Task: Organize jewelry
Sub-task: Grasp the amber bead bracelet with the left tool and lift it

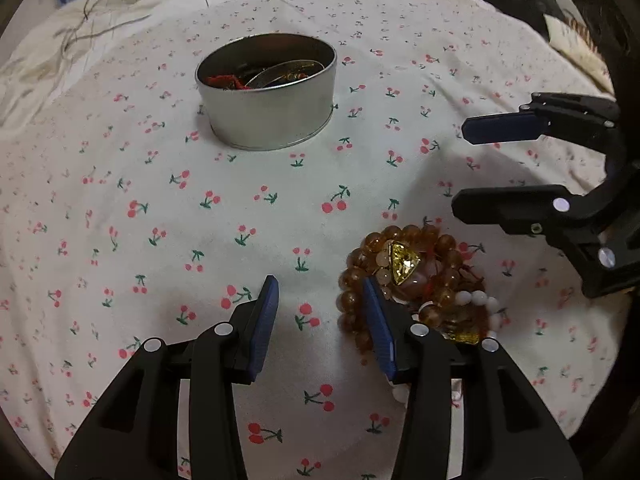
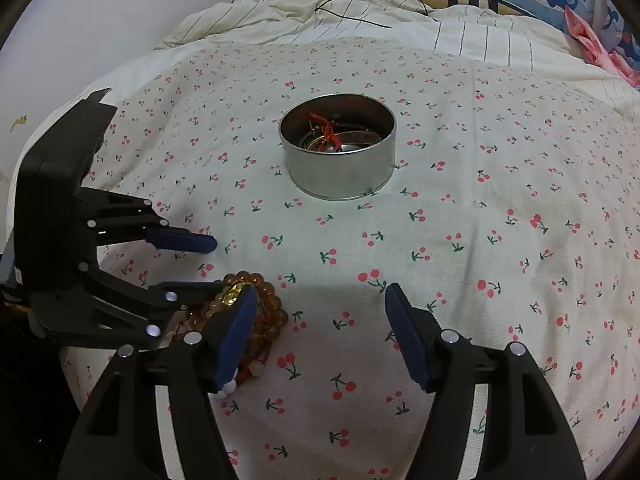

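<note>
Both grippers are held open over a cherry-print bedsheet, nothing gripped.

The left gripper fingers are parted moderately; a heap of amber bead bracelets is seen just outside and behind its right finger. The right gripper is spread wider over bare sheet, the heap lying beside its left finger. A round tin stands well beyond; red cord inside is shown more clearly in the right wrist view.

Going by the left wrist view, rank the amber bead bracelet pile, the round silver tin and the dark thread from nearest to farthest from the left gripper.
1. Amber bead bracelet pile, against the left gripper's right finger.
2. Round silver tin, ahead at centre.
3. Dark thread, far upper left on the striped bedding.
</note>
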`<state>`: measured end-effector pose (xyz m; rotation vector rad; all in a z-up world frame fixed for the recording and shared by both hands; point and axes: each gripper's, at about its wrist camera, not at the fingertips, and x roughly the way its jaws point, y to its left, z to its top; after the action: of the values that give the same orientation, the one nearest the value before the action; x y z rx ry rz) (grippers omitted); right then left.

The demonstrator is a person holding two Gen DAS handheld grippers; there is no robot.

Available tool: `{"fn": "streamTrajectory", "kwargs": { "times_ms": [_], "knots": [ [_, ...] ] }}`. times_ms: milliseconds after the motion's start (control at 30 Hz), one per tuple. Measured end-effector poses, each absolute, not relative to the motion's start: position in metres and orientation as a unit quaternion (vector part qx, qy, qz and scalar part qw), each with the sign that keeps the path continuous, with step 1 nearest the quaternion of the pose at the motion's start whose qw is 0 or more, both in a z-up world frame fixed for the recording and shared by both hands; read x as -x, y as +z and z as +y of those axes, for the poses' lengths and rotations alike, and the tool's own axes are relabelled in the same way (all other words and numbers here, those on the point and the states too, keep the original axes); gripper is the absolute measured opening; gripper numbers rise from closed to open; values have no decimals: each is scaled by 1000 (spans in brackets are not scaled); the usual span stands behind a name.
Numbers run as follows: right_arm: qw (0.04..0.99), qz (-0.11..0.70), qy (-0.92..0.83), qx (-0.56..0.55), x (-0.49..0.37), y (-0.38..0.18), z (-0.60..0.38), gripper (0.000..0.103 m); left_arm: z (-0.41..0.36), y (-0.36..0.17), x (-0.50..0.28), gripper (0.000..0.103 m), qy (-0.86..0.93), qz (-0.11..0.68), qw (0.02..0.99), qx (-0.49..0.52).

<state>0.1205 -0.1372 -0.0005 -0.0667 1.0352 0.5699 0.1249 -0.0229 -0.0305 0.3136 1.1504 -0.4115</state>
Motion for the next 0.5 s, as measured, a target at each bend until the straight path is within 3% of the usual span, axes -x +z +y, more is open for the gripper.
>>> {"fn": "streamTrajectory", "kwargs": {
  "times_ms": [233,367,500],
  "knots": [
    [828,490,271,37,-119,-2,-137,65,-14,-34,-136,43,-121,530,826,-149],
    [819,497,283,52,-117,-5,-130,65,-18,-35,-135,10,-153,540,818,-124],
    [815,496,294,58,-113,-6,-126,65,0,-12,-136,10,-172,516,837,-51]
  ]
}}
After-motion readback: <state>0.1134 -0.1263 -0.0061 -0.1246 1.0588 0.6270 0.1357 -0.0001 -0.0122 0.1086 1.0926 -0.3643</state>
